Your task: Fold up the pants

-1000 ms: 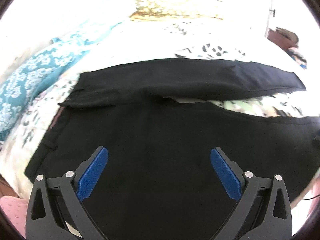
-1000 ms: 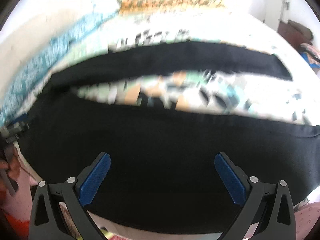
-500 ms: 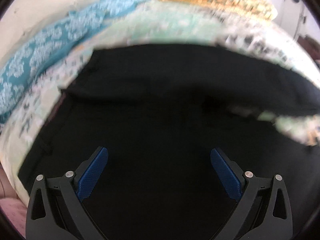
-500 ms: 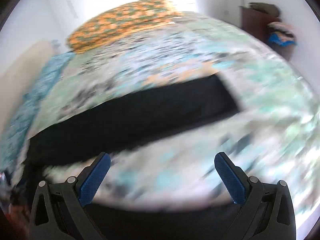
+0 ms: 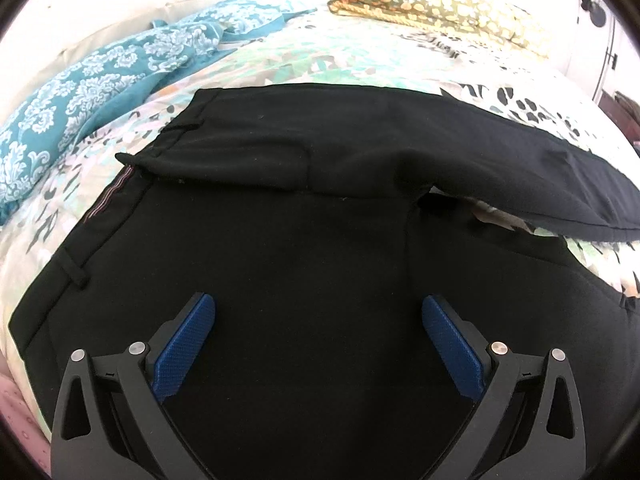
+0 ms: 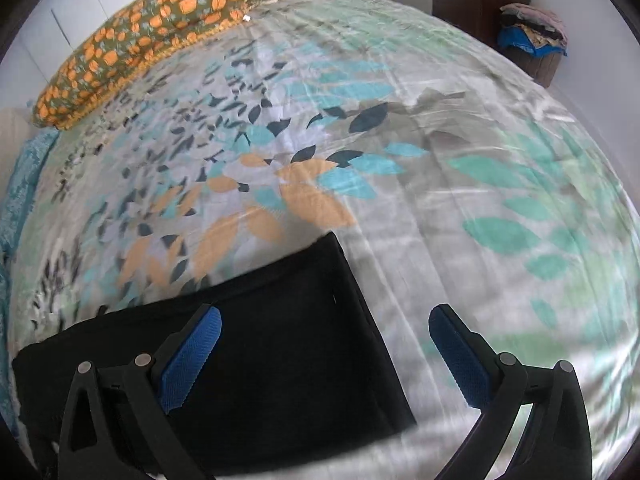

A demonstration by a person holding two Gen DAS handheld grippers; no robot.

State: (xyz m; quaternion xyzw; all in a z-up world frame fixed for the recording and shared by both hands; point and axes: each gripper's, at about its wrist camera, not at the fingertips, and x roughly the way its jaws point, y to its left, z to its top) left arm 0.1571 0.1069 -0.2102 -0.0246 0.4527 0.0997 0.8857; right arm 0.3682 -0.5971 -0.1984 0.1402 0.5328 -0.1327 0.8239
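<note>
Left wrist view: spread left gripper [image 5: 318, 354] hovers over the black pants [image 5: 300, 280]; spread right gripper [image 6: 324, 364] hovers at a leg cuff [image 6: 340, 320]. Folding seems unstarted; next, pinch that cuff.

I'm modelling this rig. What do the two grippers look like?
Both match: the left gripper and right gripper have black plastic frames with triangular cut-outs, silver round fasteners, and blue textured finger pads. No cables, sleeves or markings are visible.

Blown-out top glare — right view motion-blurred.
</note>
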